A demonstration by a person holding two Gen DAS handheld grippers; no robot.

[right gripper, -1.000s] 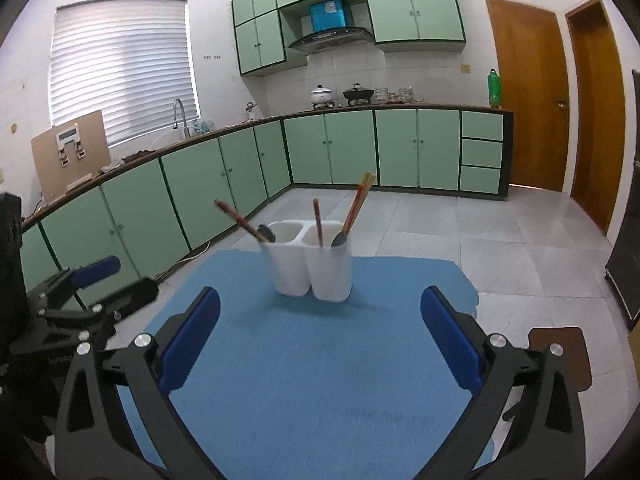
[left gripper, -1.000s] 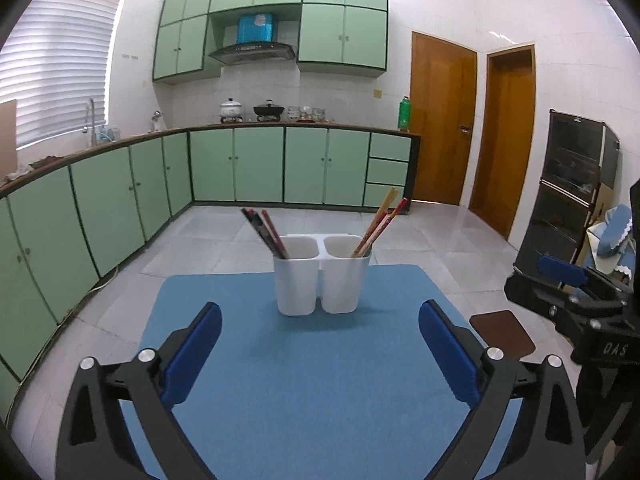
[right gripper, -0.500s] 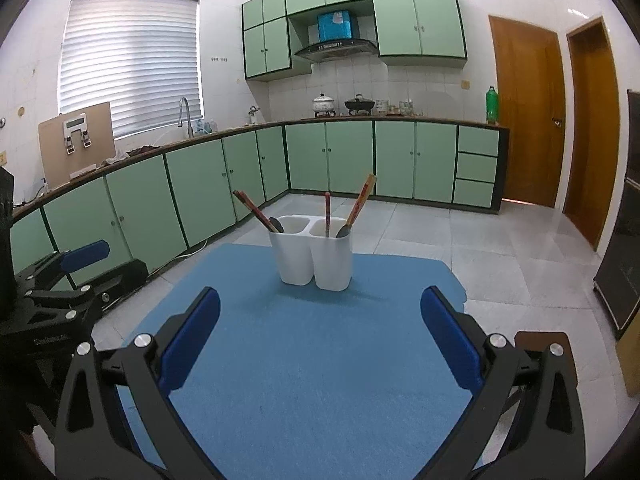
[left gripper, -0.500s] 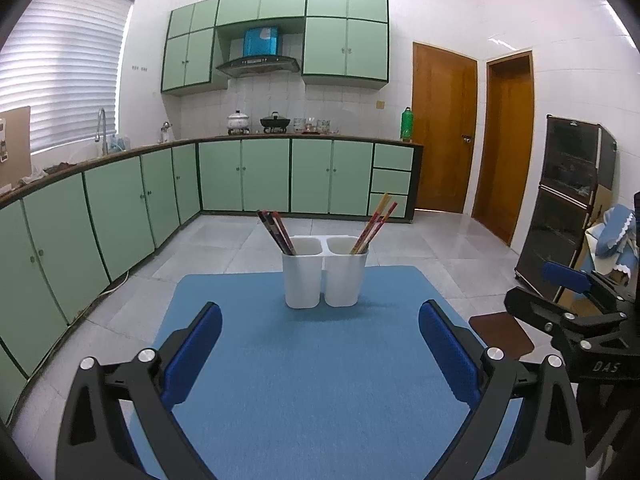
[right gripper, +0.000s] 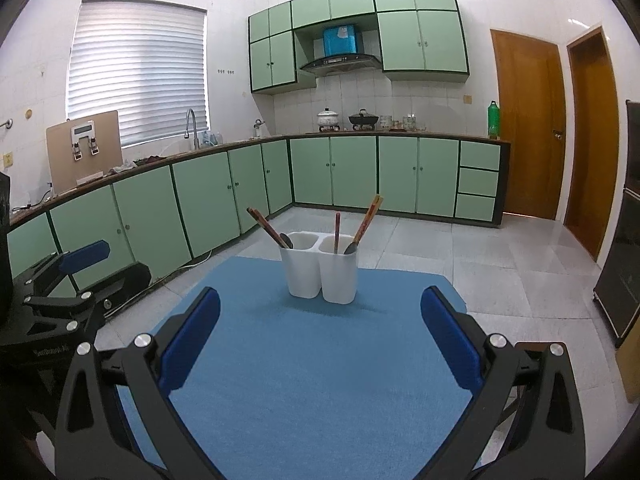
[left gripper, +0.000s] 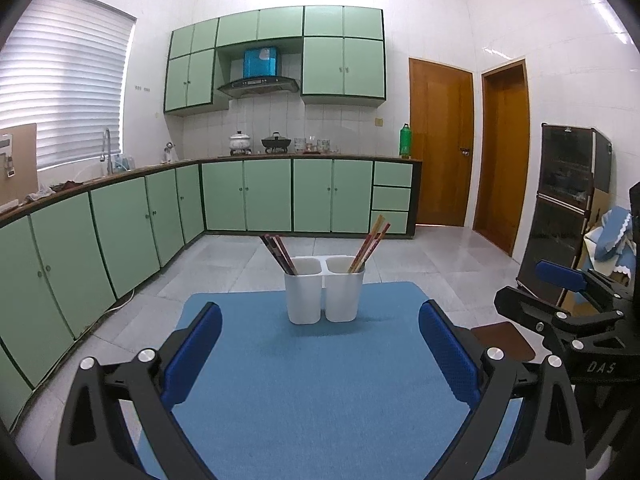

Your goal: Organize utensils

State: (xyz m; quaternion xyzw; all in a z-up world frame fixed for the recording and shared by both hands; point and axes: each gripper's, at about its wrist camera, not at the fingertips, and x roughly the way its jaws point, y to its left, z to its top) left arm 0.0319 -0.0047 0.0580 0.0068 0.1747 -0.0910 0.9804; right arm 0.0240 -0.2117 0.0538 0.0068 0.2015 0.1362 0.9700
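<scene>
Black-framed claw, blue pads, silver screws

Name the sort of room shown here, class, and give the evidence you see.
Most likely a home kitchen: green cabinets under a long counter, a range hood above pots on the stove, and a sink tap by the window.

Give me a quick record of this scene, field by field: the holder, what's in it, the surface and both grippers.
holder: white two-cup holder, upright on the mat
left cup: dark chopsticks leaning left
right cup: lighter chopsticks leaning right
spoons: one dark spoon in each cup
surface: blue mat
left gripper: open, empty, short of the holder
right gripper: open, empty, short of the holder
</scene>
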